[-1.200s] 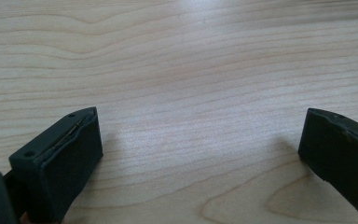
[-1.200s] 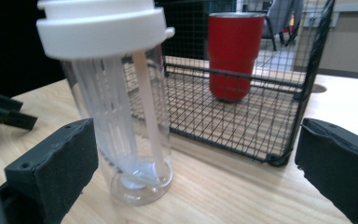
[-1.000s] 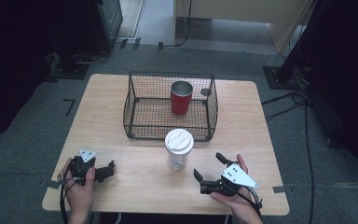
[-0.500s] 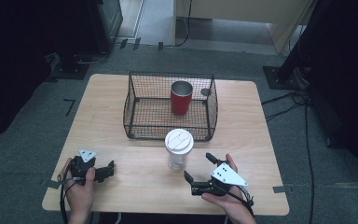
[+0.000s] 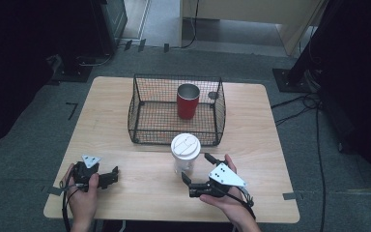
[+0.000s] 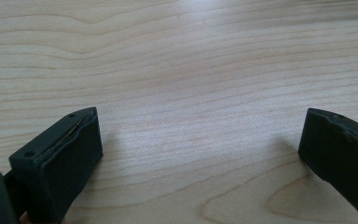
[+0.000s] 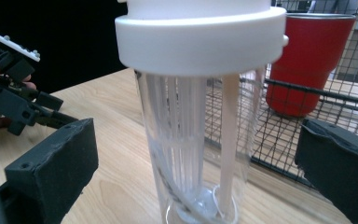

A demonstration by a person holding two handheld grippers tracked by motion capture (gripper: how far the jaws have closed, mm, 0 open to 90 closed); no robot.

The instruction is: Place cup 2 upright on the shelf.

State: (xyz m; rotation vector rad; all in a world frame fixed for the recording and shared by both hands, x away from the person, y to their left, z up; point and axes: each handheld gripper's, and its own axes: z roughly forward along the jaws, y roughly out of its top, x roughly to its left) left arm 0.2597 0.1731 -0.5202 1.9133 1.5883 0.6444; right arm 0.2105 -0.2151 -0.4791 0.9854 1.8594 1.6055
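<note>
Since a second ago the right tool [image 5: 196, 167] has slid forward, its jaws spread wide either side of the clear tumbler [image 5: 185, 153], which stands on the desk [image 5: 125, 191] before the wire basket [image 5: 174, 111]. The left tool [image 5: 110, 176] rests wide apart too. Closing off-centre could tip the tall tumbler.

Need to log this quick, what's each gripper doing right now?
Left gripper: open, holding nothing, over bare table.
Right gripper: open, jaws either side of the clear tumbler, not clamped on it.
</note>
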